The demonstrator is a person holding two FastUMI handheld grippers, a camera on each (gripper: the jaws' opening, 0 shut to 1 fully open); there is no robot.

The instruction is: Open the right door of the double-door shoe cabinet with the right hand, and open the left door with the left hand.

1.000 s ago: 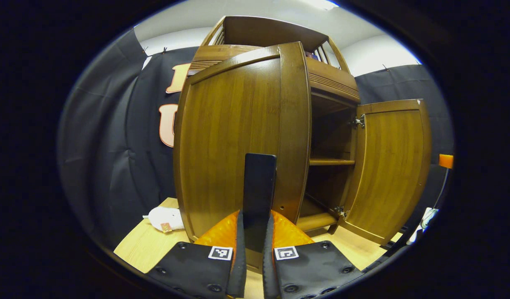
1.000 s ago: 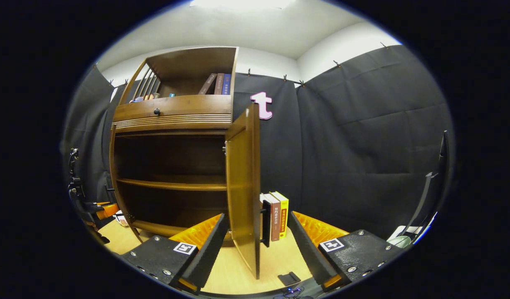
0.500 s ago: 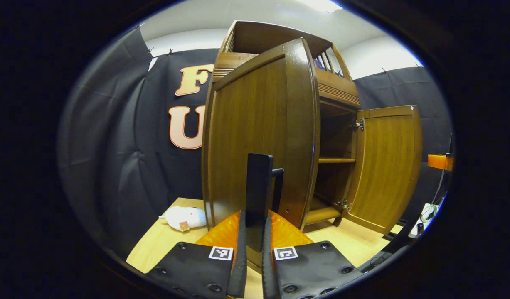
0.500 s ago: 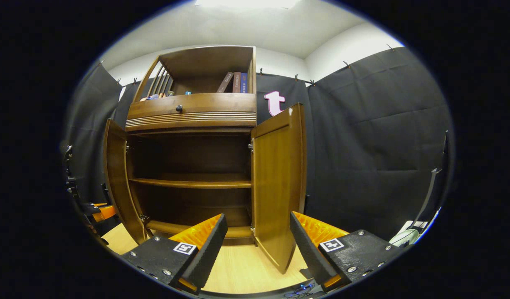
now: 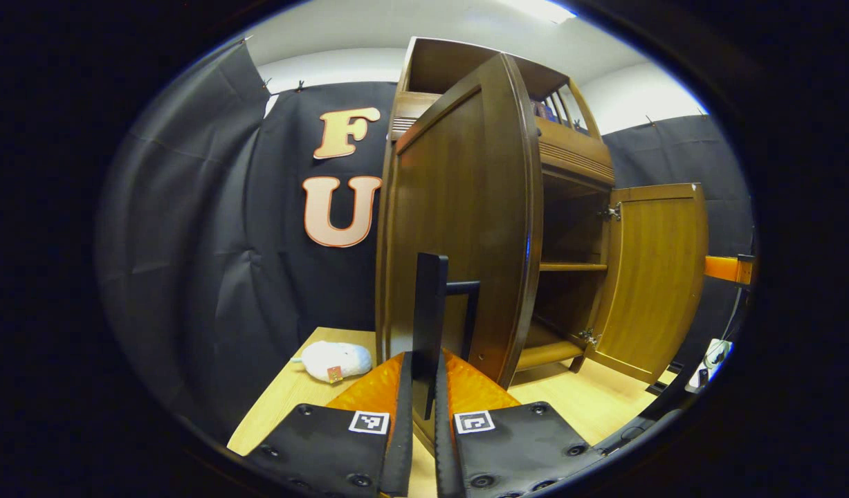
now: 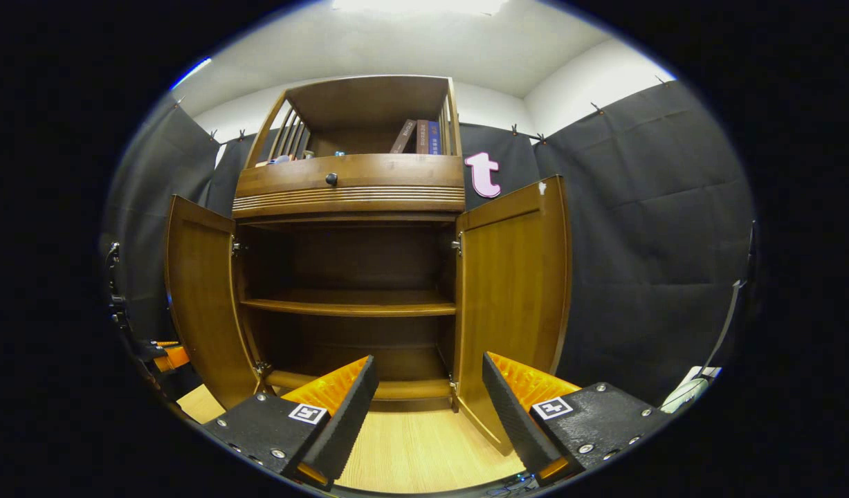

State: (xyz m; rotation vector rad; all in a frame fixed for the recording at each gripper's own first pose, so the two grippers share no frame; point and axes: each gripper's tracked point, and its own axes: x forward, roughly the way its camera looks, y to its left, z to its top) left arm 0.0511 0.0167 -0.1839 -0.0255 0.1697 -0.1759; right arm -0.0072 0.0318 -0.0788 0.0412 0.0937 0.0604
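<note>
The left gripper has its jaws pinched tight on the flat black bar handle of the brown wooden left door, swung wide. The right gripper has jaws spread apart, holding nothing, before the open brown wooden shoe cabinet; its right door stands open too.

Shoe cabinet – glossy brown wood; handle – matt black; floor – pale wood grain.

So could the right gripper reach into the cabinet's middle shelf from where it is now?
Probably yes: both doors stand open, and the right gripper, open, faces the shelf with nothing between them.
</note>
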